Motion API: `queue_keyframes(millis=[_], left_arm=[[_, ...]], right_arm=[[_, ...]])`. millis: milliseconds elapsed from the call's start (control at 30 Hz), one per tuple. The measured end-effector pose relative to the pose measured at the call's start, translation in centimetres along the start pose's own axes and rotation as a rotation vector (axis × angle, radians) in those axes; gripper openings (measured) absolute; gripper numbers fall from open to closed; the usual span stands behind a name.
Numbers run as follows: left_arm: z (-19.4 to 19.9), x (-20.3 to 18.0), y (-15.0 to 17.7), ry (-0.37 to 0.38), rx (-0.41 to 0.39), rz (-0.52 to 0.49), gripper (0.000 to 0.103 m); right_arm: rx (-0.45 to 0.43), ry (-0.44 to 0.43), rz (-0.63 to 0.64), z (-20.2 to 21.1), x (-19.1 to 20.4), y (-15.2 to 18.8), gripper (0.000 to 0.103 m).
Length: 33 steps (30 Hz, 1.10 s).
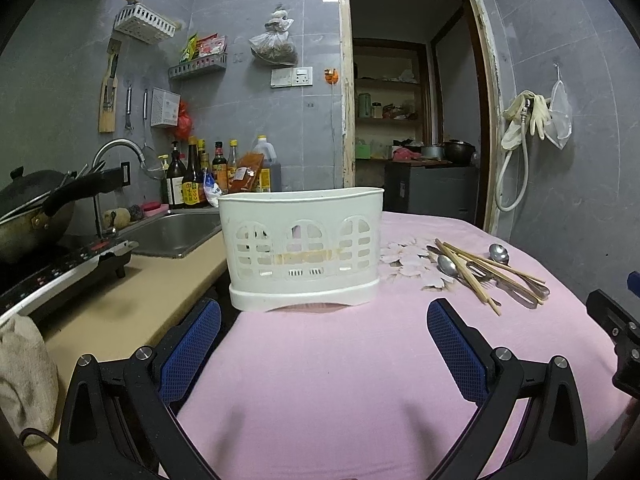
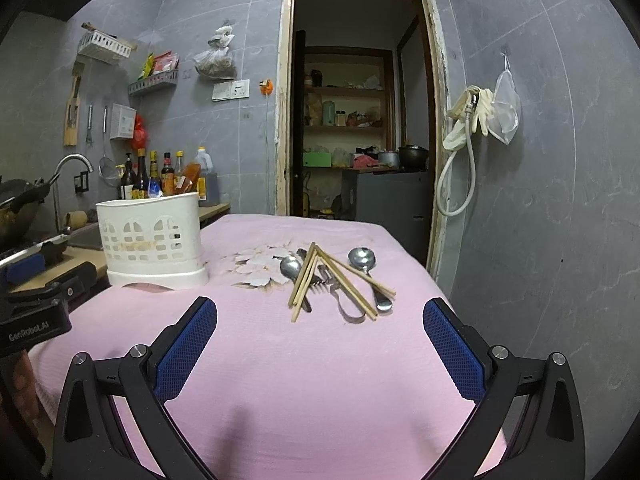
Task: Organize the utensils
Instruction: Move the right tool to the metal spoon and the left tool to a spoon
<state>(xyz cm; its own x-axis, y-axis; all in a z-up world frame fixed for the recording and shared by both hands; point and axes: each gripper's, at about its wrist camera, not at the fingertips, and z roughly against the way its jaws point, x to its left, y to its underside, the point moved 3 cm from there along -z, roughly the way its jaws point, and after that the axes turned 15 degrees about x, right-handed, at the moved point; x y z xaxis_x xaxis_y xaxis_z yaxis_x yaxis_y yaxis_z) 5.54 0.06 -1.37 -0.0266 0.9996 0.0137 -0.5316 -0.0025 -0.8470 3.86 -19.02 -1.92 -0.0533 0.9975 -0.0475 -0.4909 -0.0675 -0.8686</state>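
Plainly, both tongs were spread wide and held nothing. The left tongs hovered over the pink cloth of the desk, its blue-padded fingers apart and touching no object, aimed at the white utensil holder. The right tongs hung likewise, fingers apart above bare cloth, facing the pile of utensils a little way ahead.

That pile lay on the right half of the desk, beside a printed flower pattern, well apart from the holder. Wooden chopsticks ran with their long axes roughly toward and away from the right tongs, fanning out; one set slanted to the near right across the others. Two metal spoons rested bowl-end away from the camera, the left spoon partly under the chopsticks, the right spoon at the pile's right edge with its handle pointing toward the near right. A metal fork lay among them, largely covered; which way its tines pointed I could not tell for sure.

The holder stood upright at the desk's left far corner, off-white plastic with arched cut-out windows and a yellowed strip across its front, seated in a drip base.
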Motion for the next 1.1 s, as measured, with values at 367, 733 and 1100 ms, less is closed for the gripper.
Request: queue_keyframes(millis=[367,733,1100], left_arm=[[-1.1,-2.1,-3.0,0.006,-0.007,-0.064,0.101],[-4.7,-6.1,-7.7,0.166,0.066,-0.112,0.101],[-10.4,-10.9,-10.9,0.327,0.191,-0.164,0.100]], right_arm=[[0.000,0.006,0.030,-0.7,-2.5,-2.6,0.103],[0.033,0.008,0.039,-3.4,-6.9,-5.9,0.103],[0.169,-0.063,0.011,-8.3,-11.9,-8.5,0.103]])
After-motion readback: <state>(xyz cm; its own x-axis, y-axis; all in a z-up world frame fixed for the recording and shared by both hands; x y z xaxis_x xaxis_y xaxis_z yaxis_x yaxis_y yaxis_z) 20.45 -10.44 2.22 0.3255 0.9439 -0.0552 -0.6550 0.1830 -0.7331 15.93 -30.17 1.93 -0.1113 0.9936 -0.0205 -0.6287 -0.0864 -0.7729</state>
